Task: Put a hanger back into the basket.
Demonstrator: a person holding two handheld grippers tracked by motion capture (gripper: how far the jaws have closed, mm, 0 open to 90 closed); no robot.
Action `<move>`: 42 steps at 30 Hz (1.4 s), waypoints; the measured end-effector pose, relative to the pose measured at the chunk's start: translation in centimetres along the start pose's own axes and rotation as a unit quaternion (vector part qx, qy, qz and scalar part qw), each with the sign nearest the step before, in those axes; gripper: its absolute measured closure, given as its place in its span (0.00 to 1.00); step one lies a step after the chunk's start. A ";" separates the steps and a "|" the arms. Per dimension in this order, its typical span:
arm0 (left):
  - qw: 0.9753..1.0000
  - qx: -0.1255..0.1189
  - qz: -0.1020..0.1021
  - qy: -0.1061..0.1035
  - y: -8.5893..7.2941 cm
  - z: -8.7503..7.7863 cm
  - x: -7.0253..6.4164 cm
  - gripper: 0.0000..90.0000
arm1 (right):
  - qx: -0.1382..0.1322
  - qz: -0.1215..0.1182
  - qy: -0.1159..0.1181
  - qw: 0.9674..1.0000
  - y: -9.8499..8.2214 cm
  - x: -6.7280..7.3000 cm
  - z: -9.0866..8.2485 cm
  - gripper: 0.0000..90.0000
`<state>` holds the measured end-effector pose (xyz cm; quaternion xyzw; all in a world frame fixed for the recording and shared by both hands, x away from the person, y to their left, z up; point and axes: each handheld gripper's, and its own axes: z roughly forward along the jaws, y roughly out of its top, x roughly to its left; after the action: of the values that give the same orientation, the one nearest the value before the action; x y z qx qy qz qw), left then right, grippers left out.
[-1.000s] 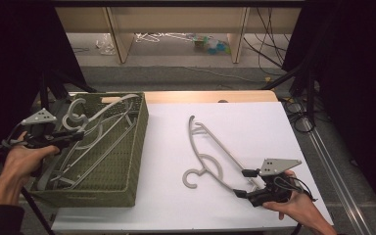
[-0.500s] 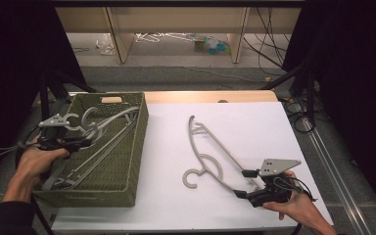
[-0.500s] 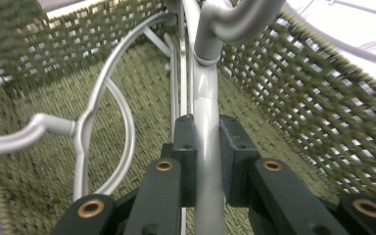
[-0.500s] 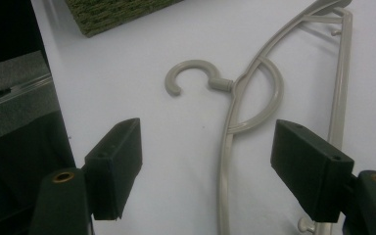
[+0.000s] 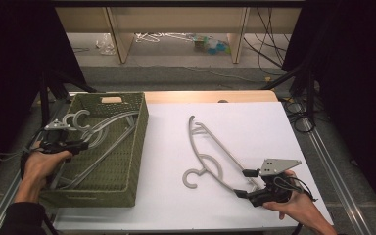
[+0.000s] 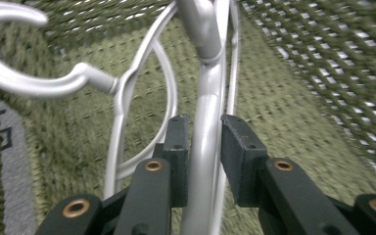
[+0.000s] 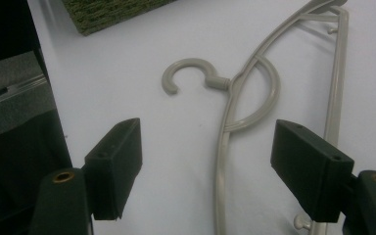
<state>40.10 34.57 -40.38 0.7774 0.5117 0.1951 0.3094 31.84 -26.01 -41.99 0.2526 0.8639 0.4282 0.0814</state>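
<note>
From the high view, the person is lowering a grey hanger (image 5: 108,131) into the green woven basket (image 5: 136,147) at the left of the white table (image 5: 274,127), the left gripper (image 5: 76,145) reaching over the basket's near-left rim where other hangers are already lying. At the near right of the table, the right gripper (image 5: 245,182) is resting low with its jaws spread wide, straddling the near end of a second hanger (image 5: 210,152) that is lying flat on the white surface, hook toward the basket. In the left gripper view, the left gripper (image 6: 203,147) is sitting around the hanger's (image 6: 203,127) pale bar; its jaws have just been opening, and a thin gap is showing between the right-hand pad and the bar, so I take this as the release step, the hanger being let go inside the basket (image 6: 293,98). In the right gripper view, the right gripper (image 7: 205,161) is standing wide and holding nothing, with the second hanger's (image 7: 247,93) curved arm running up between the jaws and the basket's corner (image 7: 112,12) showing far off. Next, I judge, the left jaws are needing to part fully and lift clear without snagging the hooks, while the right is needing to close on the hanger's arm to carry it over.
</note>
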 end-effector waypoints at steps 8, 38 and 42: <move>0.999 0.007 -0.024 0.039 -0.4 0.3 0.2 0.68 | -0.001 0.000 0.001 1.000 0.0 -0.2 0.0 0.31; 0.980 -0.179 0.021 -0.089 1.2 -5.8 -14.5 0.25 | 0.004 0.006 0.001 1.000 -0.4 -0.1 0.5 0.30; 0.977 -0.181 0.017 -0.109 1.0 -5.2 -16.8 0.25 | 0.003 0.007 0.005 1.000 -0.4 -0.1 0.5 0.30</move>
<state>30.84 20.40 -35.69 0.7336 0.4176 0.2036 0.4960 31.97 -25.89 -42.67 0.2566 0.8639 0.4272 0.0733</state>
